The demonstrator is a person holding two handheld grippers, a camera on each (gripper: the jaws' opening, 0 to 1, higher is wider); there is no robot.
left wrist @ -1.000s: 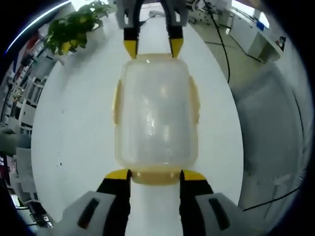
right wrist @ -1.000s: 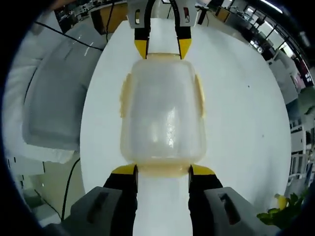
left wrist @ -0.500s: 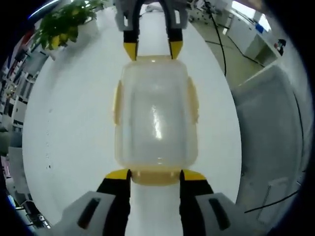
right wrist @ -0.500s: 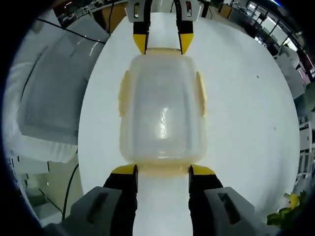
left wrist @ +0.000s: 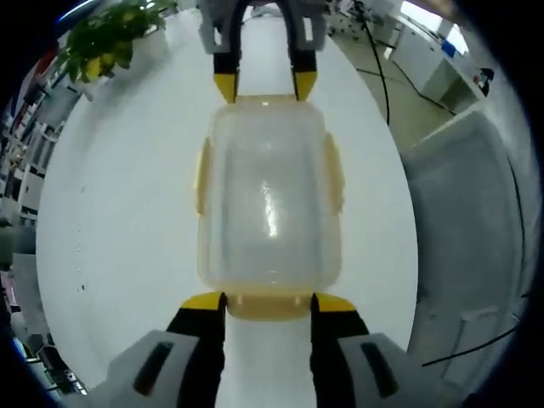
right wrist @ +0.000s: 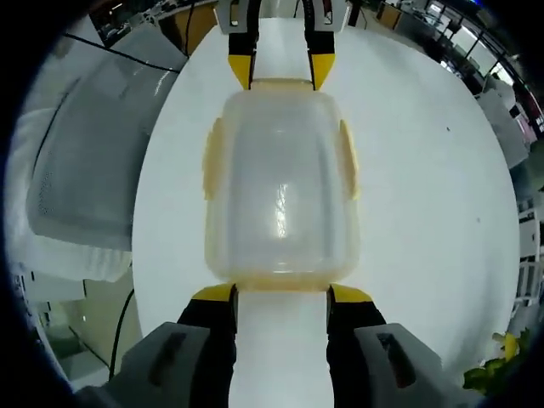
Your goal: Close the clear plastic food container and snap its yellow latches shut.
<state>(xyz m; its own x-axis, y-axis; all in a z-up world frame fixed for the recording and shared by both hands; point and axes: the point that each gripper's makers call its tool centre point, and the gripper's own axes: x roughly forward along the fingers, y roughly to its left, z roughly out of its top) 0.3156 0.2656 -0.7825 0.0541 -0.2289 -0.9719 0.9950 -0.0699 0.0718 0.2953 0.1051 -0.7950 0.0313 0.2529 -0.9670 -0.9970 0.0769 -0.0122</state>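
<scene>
A clear plastic food container point(left wrist: 268, 200) with its lid on lies on the white round table point(left wrist: 119, 212). Yellow latches point(left wrist: 202, 174) run along its long sides and ends. My left gripper point(left wrist: 268, 304) is open, its yellow-tipped jaws flanking the near end latch. At the far end my right gripper point(left wrist: 264, 85) straddles the opposite latch. In the right gripper view the same container point(right wrist: 279, 187) lies lengthwise, with side latches point(right wrist: 347, 157) against its walls. There my right gripper point(right wrist: 280, 296) stands open around the near end latch, and the left gripper point(right wrist: 281, 72) sits at the far end.
A potted green plant point(left wrist: 98, 47) stands at the table's edge, seen too as the plant point(right wrist: 497, 370). Beside the table is a grey covered bulky object point(left wrist: 463, 195), also the grey object point(right wrist: 85, 170), with black cables trailing on the floor. Bare table point(right wrist: 425, 212) surrounds the container.
Both views have shifted slightly, so the cameras moved a little. The grippers have stayed at the container's two ends, and the container has not moved on the table.
</scene>
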